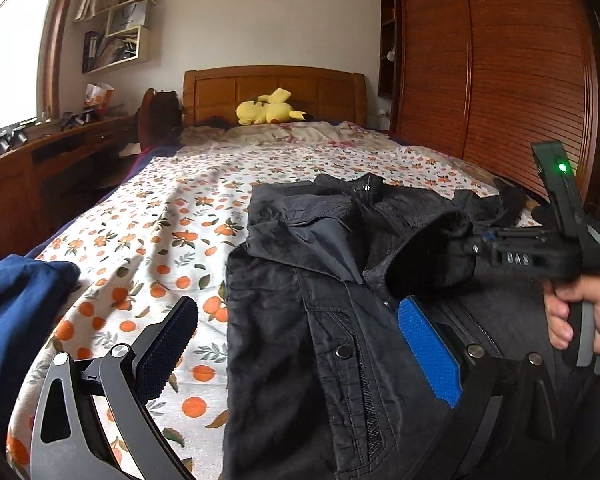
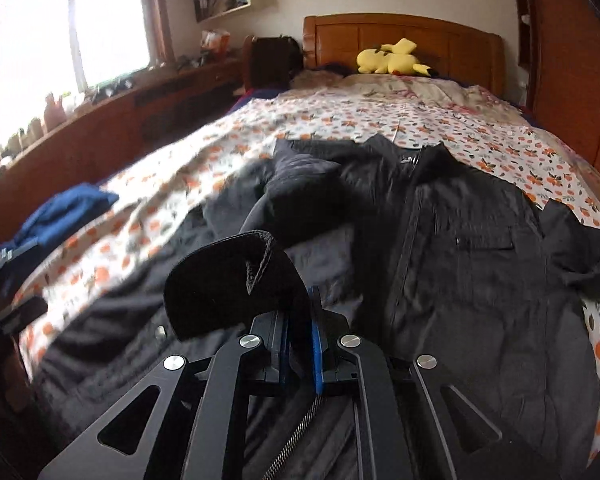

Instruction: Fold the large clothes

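A black jacket (image 1: 320, 280) lies front up on the flower-print bed sheet (image 1: 160, 232), collar toward the headboard. My left gripper (image 1: 300, 350) hovers open over its lower left edge; one finger (image 1: 172, 344) is above the sheet and the blue-padded finger (image 1: 428, 356) is above the jacket front. My right gripper (image 2: 300, 344) is shut on the jacket's black sleeve cuff (image 2: 228, 280) and holds it lifted over the jacket (image 2: 460, 260). In the left wrist view the right gripper (image 1: 472, 249) comes in from the right with that cuff (image 1: 432, 256), a hand (image 1: 580, 312) on its handle.
A folded blue garment (image 1: 16, 308) lies at the bed's left edge, also visible as the blue garment (image 2: 60, 216). A yellow plush toy (image 1: 266, 112) rests by the wooden headboard (image 1: 276, 88). A wooden wardrobe (image 1: 500, 80) lines the right side and a desk (image 1: 40, 160) the left.
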The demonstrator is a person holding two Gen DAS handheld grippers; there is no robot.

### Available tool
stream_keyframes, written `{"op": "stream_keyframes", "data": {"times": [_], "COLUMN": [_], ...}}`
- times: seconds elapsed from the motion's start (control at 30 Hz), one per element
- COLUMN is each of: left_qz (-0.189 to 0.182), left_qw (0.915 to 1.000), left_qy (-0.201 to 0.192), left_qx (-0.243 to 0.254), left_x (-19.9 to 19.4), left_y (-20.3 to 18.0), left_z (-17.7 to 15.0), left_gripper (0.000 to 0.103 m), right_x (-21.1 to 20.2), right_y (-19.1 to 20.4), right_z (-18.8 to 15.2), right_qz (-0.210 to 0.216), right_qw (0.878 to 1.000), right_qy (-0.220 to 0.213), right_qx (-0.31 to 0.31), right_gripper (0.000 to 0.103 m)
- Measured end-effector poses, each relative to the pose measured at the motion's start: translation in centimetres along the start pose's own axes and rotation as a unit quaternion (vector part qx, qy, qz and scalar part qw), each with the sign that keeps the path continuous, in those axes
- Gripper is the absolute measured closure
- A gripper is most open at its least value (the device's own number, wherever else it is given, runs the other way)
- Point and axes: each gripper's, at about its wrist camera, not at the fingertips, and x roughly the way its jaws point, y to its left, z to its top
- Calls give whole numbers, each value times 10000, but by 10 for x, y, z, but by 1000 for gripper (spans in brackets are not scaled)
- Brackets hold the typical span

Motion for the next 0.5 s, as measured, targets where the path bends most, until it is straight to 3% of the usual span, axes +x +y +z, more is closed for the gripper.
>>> {"op": "stream_keyframes", "data": {"times": [0.17, 0.23, 0.3, 0.5], "left_qz": [-15, -9, 9, 63], "left_qw": [10000, 10000, 10000, 9999], "left_qy": [37, 48, 54, 75], "left_qx": [-21, -43, -43, -45], "left_x": [4, 4, 3, 2], "left_y": [3, 6, 7, 13], "left_z": [-2, -2, -2, -5], "left_gripper": [2, 2, 2, 2], "right_x": [-9, -14, -17, -24], "right_y": [8, 15, 20, 40], "right_z": [-15, -21, -27, -38], "right_qz": [36, -39, -13, 33], "right_qw": [9998, 9992, 9983, 9929], "right_qy": [76, 110, 131, 261], "right_qx": [-178, -380, -574, -1164], "right_gripper": [78, 60, 50, 49]}}
